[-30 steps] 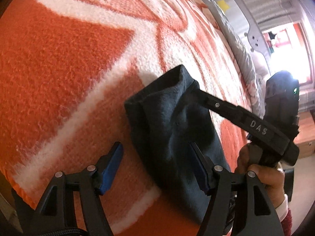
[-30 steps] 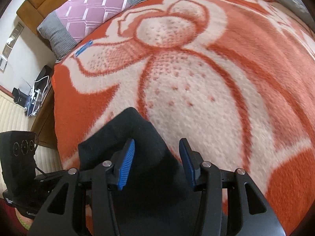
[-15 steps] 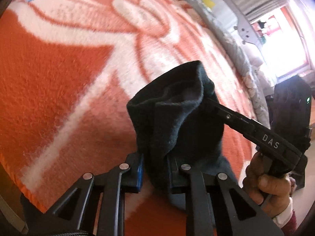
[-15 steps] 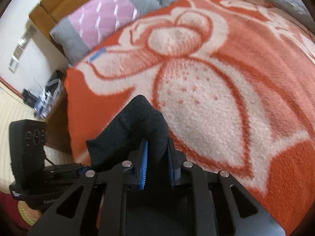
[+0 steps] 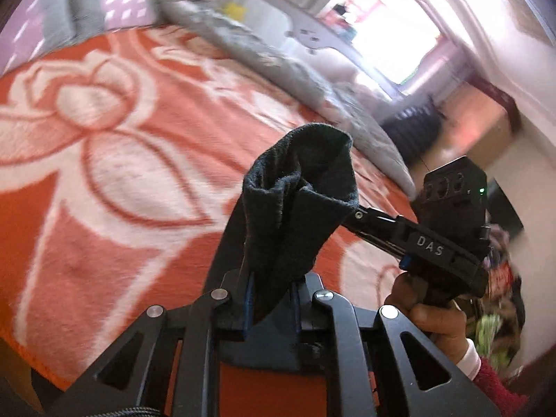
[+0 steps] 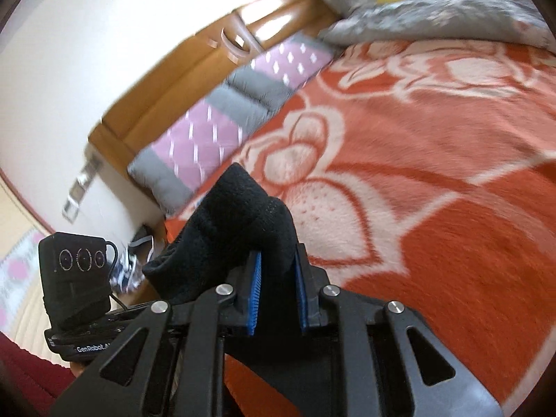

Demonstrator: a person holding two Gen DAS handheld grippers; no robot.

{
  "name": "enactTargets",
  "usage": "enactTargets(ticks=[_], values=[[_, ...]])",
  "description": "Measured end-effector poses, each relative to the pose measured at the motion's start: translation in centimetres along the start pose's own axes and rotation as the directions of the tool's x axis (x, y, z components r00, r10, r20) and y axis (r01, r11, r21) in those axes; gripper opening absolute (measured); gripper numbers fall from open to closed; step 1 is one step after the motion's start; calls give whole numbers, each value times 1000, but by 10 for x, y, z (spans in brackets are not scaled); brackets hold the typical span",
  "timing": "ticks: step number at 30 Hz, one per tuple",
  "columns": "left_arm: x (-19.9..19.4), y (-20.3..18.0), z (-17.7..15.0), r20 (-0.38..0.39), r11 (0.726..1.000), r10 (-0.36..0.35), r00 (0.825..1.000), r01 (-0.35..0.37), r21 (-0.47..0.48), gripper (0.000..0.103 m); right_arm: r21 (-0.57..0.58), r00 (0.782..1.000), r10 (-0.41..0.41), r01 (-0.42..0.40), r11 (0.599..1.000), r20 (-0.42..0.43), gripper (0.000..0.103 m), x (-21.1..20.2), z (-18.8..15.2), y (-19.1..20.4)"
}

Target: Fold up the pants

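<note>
The dark pants (image 5: 295, 208) hang bunched in the air above the orange and white blanket (image 5: 104, 173). My left gripper (image 5: 269, 299) is shut on one edge of the cloth. My right gripper (image 6: 276, 288) is shut on the other edge of the pants (image 6: 239, 222). In the left wrist view the right gripper's body (image 5: 434, 243) reaches into the cloth from the right. In the right wrist view the left gripper's body (image 6: 76, 278) shows at the lower left. Most of the pants hang below the fingers, out of sight.
The blanket (image 6: 434, 173) covers a bed. A pink and grey pillow (image 6: 222, 118) lies at the wooden headboard (image 6: 194, 62). A grey quilt (image 5: 295, 69) runs along the far side. A bright window (image 5: 392, 34) is beyond it.
Both grippers closed on the pants, which lay on the blanket, and have lifted them well above the bed. Both views now tilt up toward the room.
</note>
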State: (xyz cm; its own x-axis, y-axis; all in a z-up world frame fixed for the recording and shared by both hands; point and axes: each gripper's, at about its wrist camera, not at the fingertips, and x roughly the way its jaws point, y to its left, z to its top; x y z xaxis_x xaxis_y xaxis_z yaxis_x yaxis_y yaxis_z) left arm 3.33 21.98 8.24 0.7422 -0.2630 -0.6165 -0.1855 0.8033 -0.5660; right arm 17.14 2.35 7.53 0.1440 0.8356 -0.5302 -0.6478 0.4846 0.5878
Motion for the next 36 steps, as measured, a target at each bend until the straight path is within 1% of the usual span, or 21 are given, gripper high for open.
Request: enactTargets(ticks=[3, 6, 7, 9, 11, 12, 13, 17, 19, 20, 21, 23, 24, 25, 26, 27, 30, 32, 33, 35, 36], values=[[11, -31, -4, -30, 997, -34, 999, 36, 61, 15, 44, 998, -19, 16, 999, 65, 19, -34, -14, -14], [18, -61, -21, -70, 990, -62, 996, 71, 125, 16, 84, 992, -42, 32, 996, 119, 17, -63, -29, -28], [22, -69, -25, -83, 987, -68, 994, 79, 142, 17, 95, 989, -52, 39, 995, 139, 14, -74, -37, -34], [35, -85, -35, -122, 980, -74, 990, 95, 177, 17, 124, 984, -62, 42, 991, 168, 10, -90, -47, -44], [50, -103, -49, -170, 972, -69, 983, 105, 209, 17, 165, 978, -45, 10, 986, 206, 1, -107, -57, -58], [59, -110, -57, -196, 969, -62, 979, 106, 223, 17, 179, 974, -48, 8, 984, 221, 0, -114, -62, -63], [67, -115, -65, -218, 966, -60, 974, 112, 235, 16, 186, 972, -67, 25, 982, 226, 0, -120, -67, -67], [93, -130, -91, -280, 955, -35, 959, 115, 273, 16, 232, 966, -121, 66, 971, 229, 0, -134, -84, -82], [103, -130, -100, -305, 949, -19, 952, 113, 293, 16, 287, 957, -176, 106, 952, 232, 1, -141, -95, -93], [107, -131, -106, -315, 947, -10, 949, 111, 302, 16, 321, 952, -194, 112, 941, 236, 1, -144, -100, -99], [110, -130, -111, -324, 946, -3, 946, 108, 306, 16, 352, 950, -203, 110, 929, 238, 3, -147, -104, -105], [118, -127, -117, -346, 948, 5, 938, 106, 300, 16, 430, 948, -213, 95, 898, 236, 22, -153, -115, -120], [122, -126, -120, -355, 948, 9, 935, 104, 300, 16, 455, 947, -221, 95, 885, 232, 51, -155, -119, -123], [125, -125, -122, -359, 948, 14, 933, 102, 303, 16, 473, 942, -231, 93, 876, 242, 64, -157, -123, -126], [126, -124, -123, -361, 945, 19, 933, 101, 310, 16, 471, 938, -234, 90, 878, 257, 64, -160, -126, -127], [127, -124, -125, -360, 943, 22, 933, 100, 317, 16, 466, 939, -236, 97, 879, 251, 64, -159, -127, -127], [127, -128, -127, -358, 938, 23, 933, 103, 331, 16, 482, 956, -221, 103, 870, 194, 64, -146, -128, -132], [128, -130, -130, -362, 935, 30, 932, 102, 340, 16, 494, 965, -189, 77, 866, 181, 63, -138, -131, -135], [128, -132, -129, -363, 933, 34, 931, 101, 344, 16, 497, 968, -176, 66, 865, 177, 61, -134, -132, -136], [126, -137, -130, -366, 928, 49, 929, 93, 361, 16, 498, 977, -139, 41, 866, 161, 52, -125, -132, -135], [126, -138, -130, -364, 925, 57, 930, 87, 369, 16, 491, 980, -129, 40, 870, 150, 37, -123, -132, -134]])
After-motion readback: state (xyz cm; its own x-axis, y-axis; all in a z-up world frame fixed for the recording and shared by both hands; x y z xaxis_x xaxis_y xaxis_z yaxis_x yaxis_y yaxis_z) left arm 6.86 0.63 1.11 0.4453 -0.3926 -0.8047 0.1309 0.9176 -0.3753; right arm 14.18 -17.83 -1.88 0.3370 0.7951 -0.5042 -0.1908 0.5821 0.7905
